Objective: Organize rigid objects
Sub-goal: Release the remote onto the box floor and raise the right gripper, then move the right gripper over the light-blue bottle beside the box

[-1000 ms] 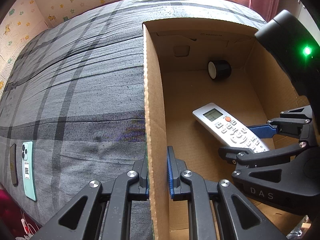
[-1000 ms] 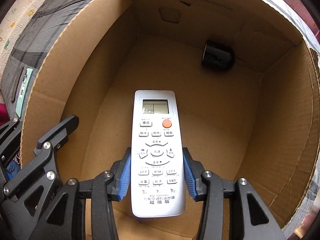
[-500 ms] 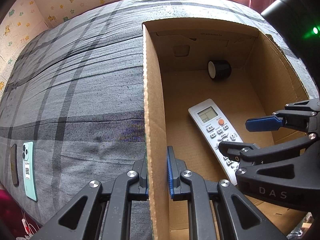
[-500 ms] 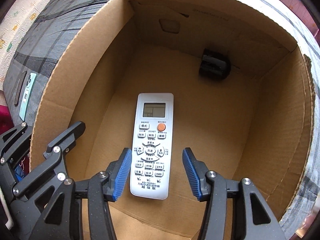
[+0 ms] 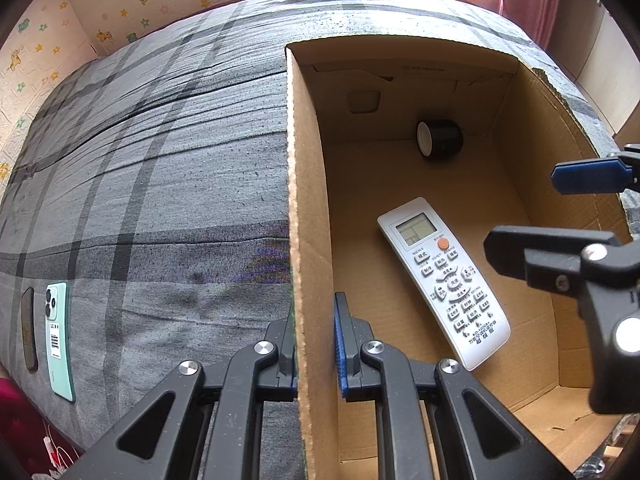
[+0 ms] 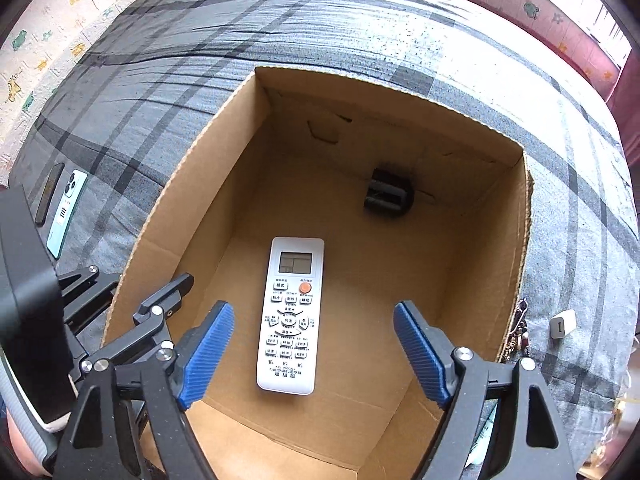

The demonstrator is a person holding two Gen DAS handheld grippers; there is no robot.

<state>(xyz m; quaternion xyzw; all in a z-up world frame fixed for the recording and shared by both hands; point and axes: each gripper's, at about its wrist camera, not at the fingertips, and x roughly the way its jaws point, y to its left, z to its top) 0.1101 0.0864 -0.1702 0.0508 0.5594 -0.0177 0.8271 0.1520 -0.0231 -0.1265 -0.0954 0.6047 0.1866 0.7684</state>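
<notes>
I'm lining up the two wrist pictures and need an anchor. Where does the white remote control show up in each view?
Left wrist view: the remote control lies right of centre on the floor of the cardboard box, slanting down to the right.
Right wrist view: the remote control lies near the centre, lengthwise, on the box floor.
Shared landmark: the black cylinder at the box's far wall.

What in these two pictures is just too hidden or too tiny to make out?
- Black object at the box's far wall: in the right wrist view too dark to identify; the left wrist view shows only a pale round end.
- Dark slab beside the green phone: seen edge-on near the left wrist view's rim.
- Remote button labels: too small to read.
- Small white item right of the cardboard box: too small to identify.
</notes>
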